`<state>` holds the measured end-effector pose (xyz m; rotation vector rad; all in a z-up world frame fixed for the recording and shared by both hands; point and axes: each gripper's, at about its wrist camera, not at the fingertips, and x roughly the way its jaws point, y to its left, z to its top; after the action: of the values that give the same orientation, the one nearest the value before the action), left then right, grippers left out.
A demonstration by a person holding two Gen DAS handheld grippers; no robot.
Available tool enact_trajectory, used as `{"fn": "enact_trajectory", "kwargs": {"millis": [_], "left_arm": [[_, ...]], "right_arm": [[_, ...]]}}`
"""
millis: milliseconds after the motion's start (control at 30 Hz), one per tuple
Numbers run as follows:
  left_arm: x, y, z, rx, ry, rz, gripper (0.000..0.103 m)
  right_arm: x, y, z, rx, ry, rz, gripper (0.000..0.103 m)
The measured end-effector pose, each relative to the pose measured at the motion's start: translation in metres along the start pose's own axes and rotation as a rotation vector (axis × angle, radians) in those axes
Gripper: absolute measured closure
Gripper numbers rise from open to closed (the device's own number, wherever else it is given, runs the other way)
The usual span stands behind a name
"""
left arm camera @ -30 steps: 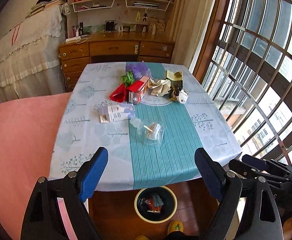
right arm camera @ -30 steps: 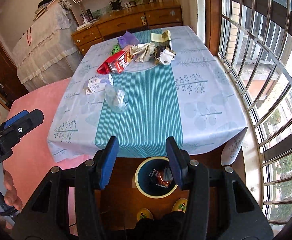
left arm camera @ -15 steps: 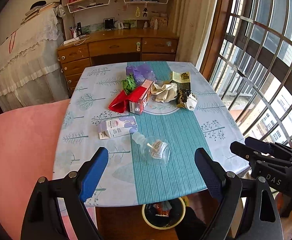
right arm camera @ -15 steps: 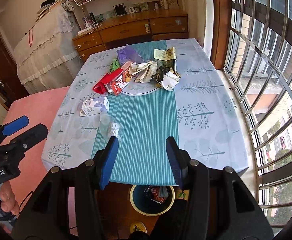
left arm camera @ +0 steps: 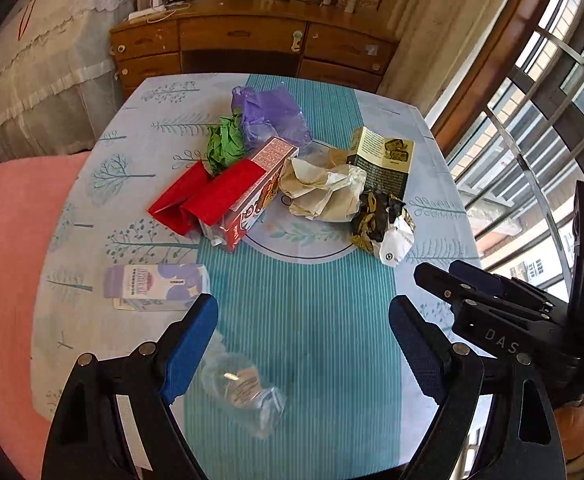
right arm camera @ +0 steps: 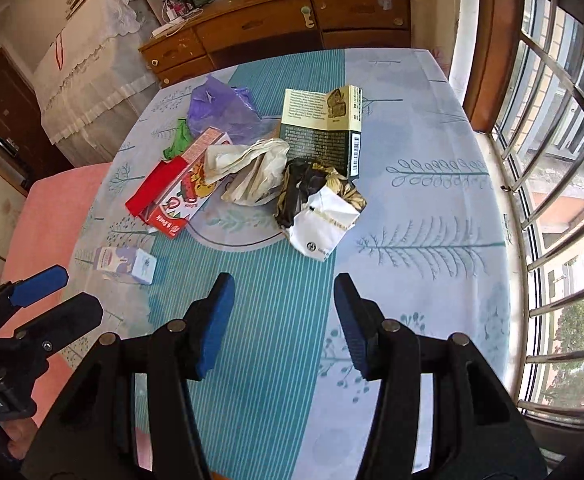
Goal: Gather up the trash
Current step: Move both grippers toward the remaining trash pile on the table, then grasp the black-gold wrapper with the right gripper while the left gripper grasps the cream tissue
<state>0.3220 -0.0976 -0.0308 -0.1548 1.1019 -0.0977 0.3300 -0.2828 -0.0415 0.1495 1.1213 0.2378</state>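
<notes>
Trash lies on the table: a crushed clear plastic bottle, a pale purple carton, a red snack box, green paper, a purple bag, crumpled beige paper, a dark crumpled wrapper and a green box. My left gripper is open and empty over the bottle. My right gripper is open and empty, short of the dark wrapper.
The table has a blue tree-print cloth with a teal striped runner. A pink chair stands at the left. A wooden dresser is behind the table. Barred windows run along the right.
Both grippers have moved forward and lower over the table. The trash looks closer, and the bin under the table edge has dropped out of view.
</notes>
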Motion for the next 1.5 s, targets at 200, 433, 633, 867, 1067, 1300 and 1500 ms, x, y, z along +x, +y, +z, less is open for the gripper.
{"fn": "enact_trajectory", "kwargs": {"millis": [200, 433, 633, 867, 1067, 1300, 1500], "left_arm": [[0.042, -0.007, 0.033, -0.086, 0.006, 0.031, 0.014], [0.069, -0.010, 0.057, -0.130, 0.029, 0.044, 0.014], [0.091, -0.017, 0.075, -0.162, 0.051, 0.035, 0.014], [0.118, -0.041, 0.100, -0.109, 0.084, 0.048, 0.014], [0.149, -0.062, 0.117, 0.007, 0.108, 0.128, 0.014], [0.191, -0.062, 0.118, 0.050, 0.221, 0.156, 0.028], [0.211, -0.064, 0.114, 0.064, 0.249, 0.198, 0.029]], "right_arm": [[0.061, -0.021, 0.040, 0.014, 0.068, 0.030, 0.048], [0.100, -0.035, 0.053, 0.050, 0.102, 0.077, 0.047], [0.105, -0.049, 0.056, 0.020, 0.106, 0.154, 0.054], [0.091, -0.056, 0.057, -0.066, 0.119, 0.149, 0.065], [0.083, -0.064, 0.055, -0.078, 0.128, 0.138, 0.065], [0.074, -0.066, 0.052, -0.078, 0.133, 0.128, 0.064], [0.070, -0.074, 0.052, -0.031, 0.137, 0.117, 0.052]]}}
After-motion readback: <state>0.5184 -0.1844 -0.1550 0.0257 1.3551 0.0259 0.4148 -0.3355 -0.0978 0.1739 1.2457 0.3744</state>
